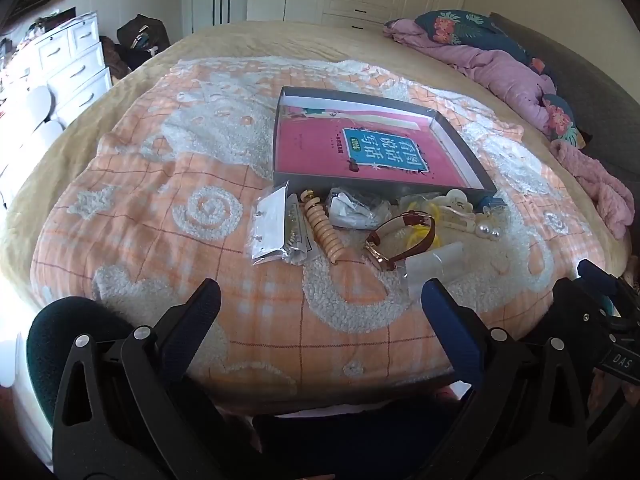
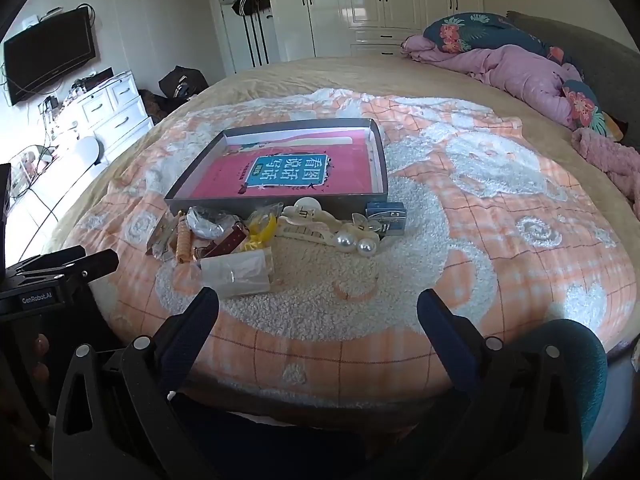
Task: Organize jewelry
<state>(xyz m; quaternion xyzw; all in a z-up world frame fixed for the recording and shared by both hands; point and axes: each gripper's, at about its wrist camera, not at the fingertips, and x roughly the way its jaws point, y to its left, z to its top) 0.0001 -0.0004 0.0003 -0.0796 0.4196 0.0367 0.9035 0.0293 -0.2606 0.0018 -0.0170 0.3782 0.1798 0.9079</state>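
Hovering both tongs, left tongs (image 1: 320,300) and right tongs (image 2: 318,308), spread apart and empty, we eye the jewelry heap around the brown-strapped watch (image 1: 400,236) beside the shallow grey cardboard box (image 1: 372,188) on the bed.

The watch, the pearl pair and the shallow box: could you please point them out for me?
watch (image 1: 416,222): left wrist view, on its brown strap.
pearl pair (image 2: 366,247): right wrist view, on the right pearl.
shallow box (image 2: 276,201): right wrist view, on its near wall.
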